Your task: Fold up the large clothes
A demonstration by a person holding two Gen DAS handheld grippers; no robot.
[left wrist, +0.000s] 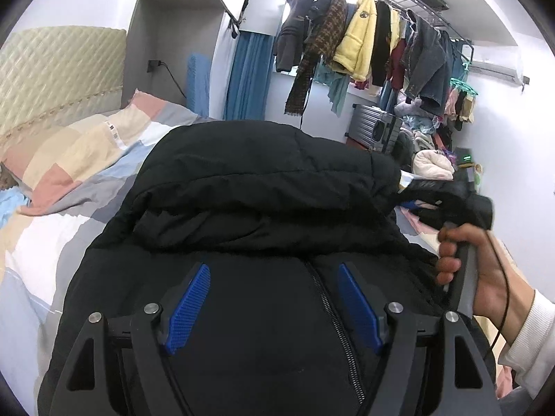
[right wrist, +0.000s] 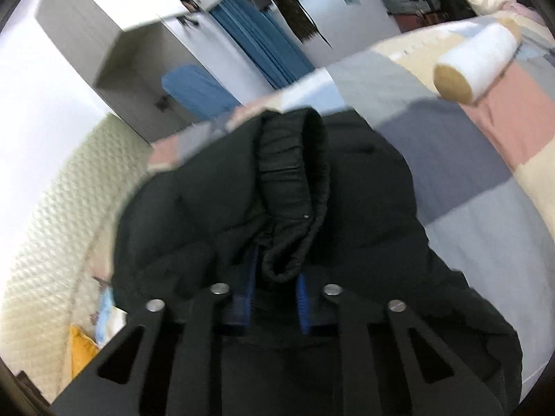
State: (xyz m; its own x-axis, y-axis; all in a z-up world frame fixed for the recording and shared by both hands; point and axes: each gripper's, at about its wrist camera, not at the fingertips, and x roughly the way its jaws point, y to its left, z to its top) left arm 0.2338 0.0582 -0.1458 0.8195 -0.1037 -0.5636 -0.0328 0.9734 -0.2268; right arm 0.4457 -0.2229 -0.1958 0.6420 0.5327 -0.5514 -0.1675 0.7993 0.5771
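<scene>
Open patchwork-quilted bed (left wrist: 52, 242) left of the bulky black padded jacket (left wrist: 260, 190), blocked rearward by a pastel pillow (left wrist: 86, 152) and quilted cream headboard (left wrist: 52, 69), rightward by a white cylindrical bolster (right wrist: 475, 62).

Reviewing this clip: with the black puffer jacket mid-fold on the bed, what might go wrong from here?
1. The right tongs pinch only the sleeve cuff; the slick, bulky jacket may slip out as the sleeve is carried across.
2. The left tongs are open over the zipper, holding nothing, so the body may shift on the patchwork quilt.
3. The puffy folded part could spring open once released.
</scene>
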